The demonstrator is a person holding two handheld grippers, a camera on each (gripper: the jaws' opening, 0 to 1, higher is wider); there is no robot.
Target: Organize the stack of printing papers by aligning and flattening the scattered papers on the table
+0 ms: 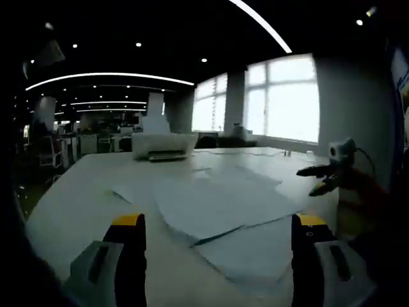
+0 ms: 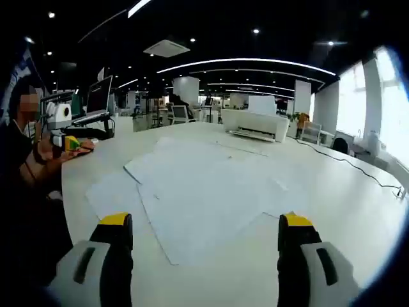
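Left gripper view: our left gripper [image 1: 217, 240] hangs over the near edge of the surface [image 1: 77, 192], fingers [image 1: 131, 246] spread wide, gripping nothing. Scattered papers [image 1: 217, 204] lie fanned and overlapping mid-surface, just ahead of the fingers. Printer [image 1: 163, 146] sits at the far edge.

Right gripper view: right gripper [image 2: 204, 252] also has its fingers wide apart and empty, above the same papers. A cable [image 2: 348, 163] trails along the right side.
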